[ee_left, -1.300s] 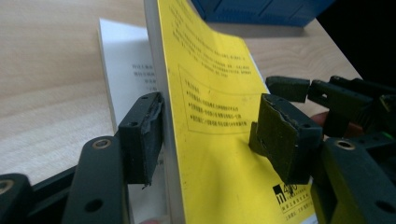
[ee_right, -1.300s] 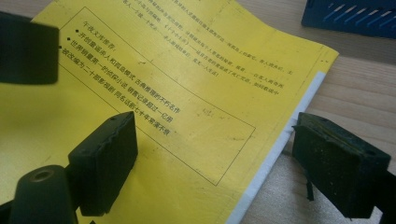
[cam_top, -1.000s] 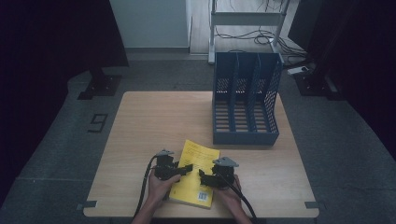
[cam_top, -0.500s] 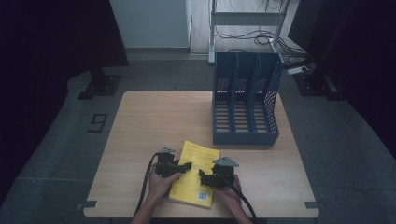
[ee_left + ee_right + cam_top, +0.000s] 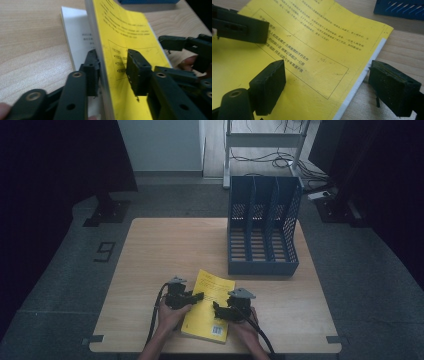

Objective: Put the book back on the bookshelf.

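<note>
Straddling glossy yellow booklet [image 5: 130, 50] – left gripper [image 5: 112, 72] narrow, right gripper [image 5: 337, 85] wide

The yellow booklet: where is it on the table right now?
In the high view the yellow booklet lies at the table's near edge, centre, in front of the blue file rack, between the left tool and the right tool.

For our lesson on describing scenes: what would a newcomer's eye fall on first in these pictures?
The bright yellow book near the table's front edge stands out first, with a claw at each side. The left claw straddles its lifted yellow cover, one jaw on each side; the right claw is open over the book's other edge. Behind it, on the table's right, stands a blue file rack.
</note>
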Demonstrator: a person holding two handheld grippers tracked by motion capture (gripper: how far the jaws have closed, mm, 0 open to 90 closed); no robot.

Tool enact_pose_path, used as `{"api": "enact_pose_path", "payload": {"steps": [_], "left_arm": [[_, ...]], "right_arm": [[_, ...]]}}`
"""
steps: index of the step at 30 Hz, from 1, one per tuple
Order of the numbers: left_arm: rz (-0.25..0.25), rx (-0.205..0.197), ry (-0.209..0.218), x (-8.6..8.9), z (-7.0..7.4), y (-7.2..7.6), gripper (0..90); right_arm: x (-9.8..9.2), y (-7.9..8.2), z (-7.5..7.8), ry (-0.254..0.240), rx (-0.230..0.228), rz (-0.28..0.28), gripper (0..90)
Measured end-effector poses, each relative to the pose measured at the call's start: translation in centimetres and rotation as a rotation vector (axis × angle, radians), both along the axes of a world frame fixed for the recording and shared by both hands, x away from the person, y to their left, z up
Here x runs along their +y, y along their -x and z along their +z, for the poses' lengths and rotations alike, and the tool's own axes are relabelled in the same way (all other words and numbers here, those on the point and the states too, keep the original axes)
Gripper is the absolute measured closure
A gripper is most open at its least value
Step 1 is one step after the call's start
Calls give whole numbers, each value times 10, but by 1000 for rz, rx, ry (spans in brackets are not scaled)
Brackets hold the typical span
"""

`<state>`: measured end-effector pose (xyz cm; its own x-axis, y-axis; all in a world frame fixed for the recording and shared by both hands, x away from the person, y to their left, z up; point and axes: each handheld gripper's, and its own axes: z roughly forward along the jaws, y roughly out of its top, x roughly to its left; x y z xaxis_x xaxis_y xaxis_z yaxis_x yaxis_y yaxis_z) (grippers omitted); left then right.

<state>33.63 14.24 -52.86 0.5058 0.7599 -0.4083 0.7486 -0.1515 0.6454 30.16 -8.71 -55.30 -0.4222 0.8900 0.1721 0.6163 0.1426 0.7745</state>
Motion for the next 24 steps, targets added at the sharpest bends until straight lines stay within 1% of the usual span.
{"api": "enact_pose_path", "payload": {"steps": [2,3,4,8,10,13,14,15,18,20,22,24], "left_arm": [[-2,-19,10,0,3,2,684],[-2,-19,10,0,3,2,698],[-1,-32,22,-1,5,4,713],[2,-51,27,-2,7,7,732],[5,-53,29,-3,7,7,735],[11,-50,38,-3,7,6,730],[8,-32,52,-3,5,4,719],[6,-21,56,-2,4,3,703],[10,-6,54,-2,2,1,672],[13,-4,50,-4,1,1,662],[19,-1,57,-5,1,1,661],[13,12,87,-4,1,1,657]], "right_arm": [[0,0,0,-2,0,1,141],[0,0,0,-2,0,1,141],[0,0,0,-5,0,0,141],[-1,0,0,-12,1,0,141],[-1,0,0,-14,2,-1,141],[-1,0,0,-16,3,-3,140],[-2,0,0,-17,3,-5,140],[-2,0,0,-18,3,-5,140],[-2,0,0,-20,3,-6,140],[-2,0,0,-18,2,-6,140],[-2,0,0,-17,2,-6,140],[-2,0,0,-19,3,-6,140]]}}
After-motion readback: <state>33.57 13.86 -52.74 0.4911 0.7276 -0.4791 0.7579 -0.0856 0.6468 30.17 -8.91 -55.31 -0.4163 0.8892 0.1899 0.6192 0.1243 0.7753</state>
